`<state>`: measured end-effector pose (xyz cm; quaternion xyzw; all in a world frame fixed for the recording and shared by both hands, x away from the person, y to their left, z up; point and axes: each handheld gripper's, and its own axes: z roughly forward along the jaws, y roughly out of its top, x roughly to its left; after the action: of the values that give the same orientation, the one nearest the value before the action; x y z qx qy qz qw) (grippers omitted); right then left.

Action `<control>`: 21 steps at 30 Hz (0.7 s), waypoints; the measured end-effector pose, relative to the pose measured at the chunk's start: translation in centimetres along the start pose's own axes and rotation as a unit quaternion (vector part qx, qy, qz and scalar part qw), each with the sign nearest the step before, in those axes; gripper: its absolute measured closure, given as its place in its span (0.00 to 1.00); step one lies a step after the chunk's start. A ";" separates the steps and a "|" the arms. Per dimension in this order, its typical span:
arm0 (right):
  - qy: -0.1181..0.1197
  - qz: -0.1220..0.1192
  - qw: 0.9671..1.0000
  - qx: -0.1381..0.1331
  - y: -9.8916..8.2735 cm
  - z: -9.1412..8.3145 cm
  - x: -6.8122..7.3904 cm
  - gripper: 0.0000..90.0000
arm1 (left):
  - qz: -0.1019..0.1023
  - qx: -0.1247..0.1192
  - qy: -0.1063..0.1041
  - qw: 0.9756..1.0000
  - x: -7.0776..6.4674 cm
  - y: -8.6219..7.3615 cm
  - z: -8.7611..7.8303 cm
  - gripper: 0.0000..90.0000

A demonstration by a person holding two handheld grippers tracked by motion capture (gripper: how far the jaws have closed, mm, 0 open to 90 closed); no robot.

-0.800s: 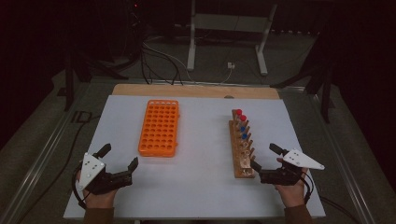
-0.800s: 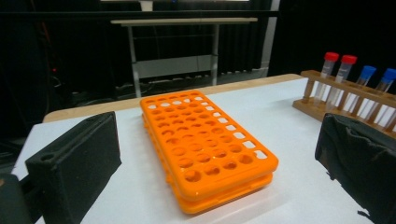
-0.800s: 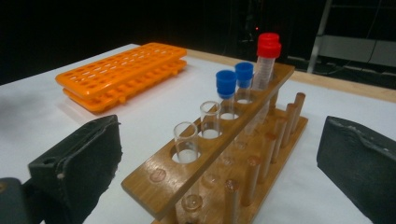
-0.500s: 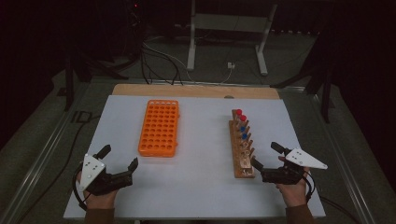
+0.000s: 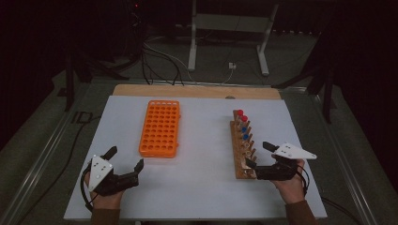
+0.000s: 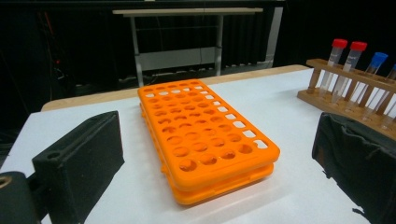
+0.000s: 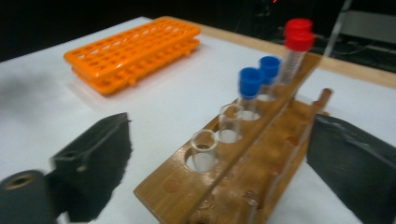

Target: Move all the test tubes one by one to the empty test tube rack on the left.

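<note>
The wooden rack (image 5: pixel 244 145) stood on the right of the white surface (image 5: pixel 202 183), holding red- and blue-capped tubes (image 7: pixel 251 88) and two uncapped tubes (image 7: pixel 203 150) at its near end. The orange rack (image 5: pixel 160 128) lay empty, well apart to the left. The right gripper (image 5: pixel 257 158) hung open, its jaws either side of the wooden rack's near end; the left gripper (image 5: pixel 126 159) waited open, just short of the orange rack. This looked like the approach before a first pick; next would be closing on one tube. The right gripper view was blurred, and tube contents could not be made out.
</note>
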<state>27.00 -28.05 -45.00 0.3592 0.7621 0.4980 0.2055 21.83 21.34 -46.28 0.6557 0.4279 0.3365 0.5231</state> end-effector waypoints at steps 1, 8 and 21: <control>-0.001 0.001 1.000 0.006 0.0 0.3 0.1 0.24 | -0.001 0.001 0.000 1.000 0.0 0.0 0.0 0.03; -0.012 -0.009 0.999 0.031 -0.3 1.4 0.5 0.67 | 0.001 0.003 -0.004 1.000 -0.2 -0.1 0.3 0.03; -0.016 -0.029 0.999 0.041 -0.5 2.0 0.9 0.84 | 0.003 0.005 -0.010 1.000 -0.4 -0.1 0.3 0.04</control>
<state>27.53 -26.25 -46.19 0.3531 0.7886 0.4545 0.2165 21.91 20.82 -46.44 0.6629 0.4228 0.3291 0.5230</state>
